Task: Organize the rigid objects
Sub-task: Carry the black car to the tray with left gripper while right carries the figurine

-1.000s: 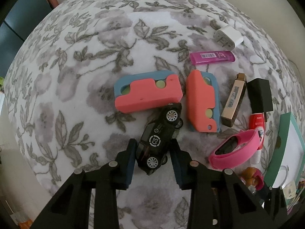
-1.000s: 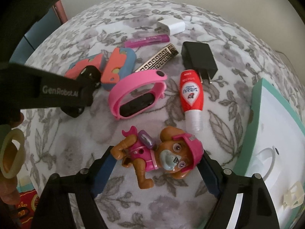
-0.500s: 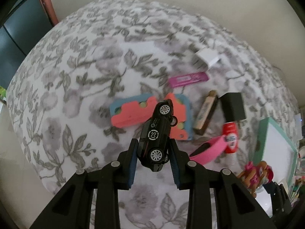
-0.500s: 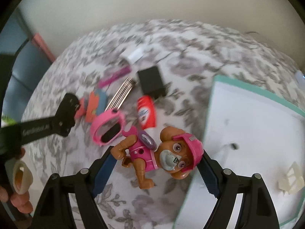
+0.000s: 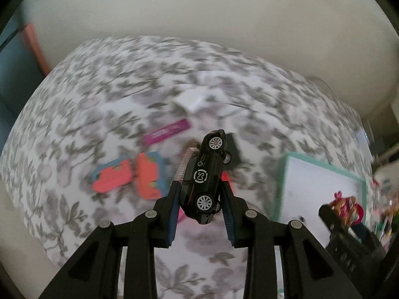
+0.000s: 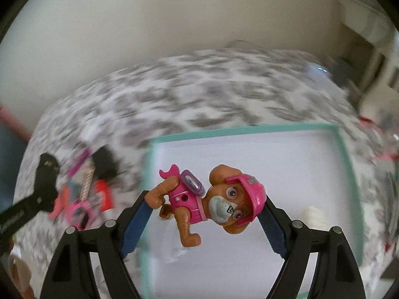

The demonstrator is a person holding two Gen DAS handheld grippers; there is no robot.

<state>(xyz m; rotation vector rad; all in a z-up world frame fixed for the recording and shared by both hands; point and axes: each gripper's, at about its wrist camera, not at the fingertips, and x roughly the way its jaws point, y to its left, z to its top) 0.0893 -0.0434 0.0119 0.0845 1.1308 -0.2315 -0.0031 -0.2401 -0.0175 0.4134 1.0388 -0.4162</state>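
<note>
My left gripper [image 5: 200, 203] is shut on a black toy car [image 5: 204, 179] and holds it high above the floral tablecloth [image 5: 99, 99]. My right gripper [image 6: 205, 210] is shut on a brown toy puppy in pink [image 6: 209, 199] and holds it above the teal-rimmed white box [image 6: 249, 128]. The right gripper with the puppy also shows at the right of the left wrist view [image 5: 346, 206], over the same box [image 5: 321, 168]. The left gripper's finger [image 6: 45, 174] shows at the left of the right wrist view.
On the cloth lie two coral-and-blue blocks [image 5: 134, 174], a magenta bar [image 5: 167, 132], a white charger [image 5: 192, 102], a black adapter [image 6: 104, 162], a red tube [image 6: 103, 194] and a pink wristband [image 6: 77, 211]. A small white piece [image 6: 314, 216] lies inside the box.
Both grippers have risen and swung right with their toys. The car now hangs far above the blocks; the puppy has moved from the cloth to over the box. The views are blurred by motion.
</note>
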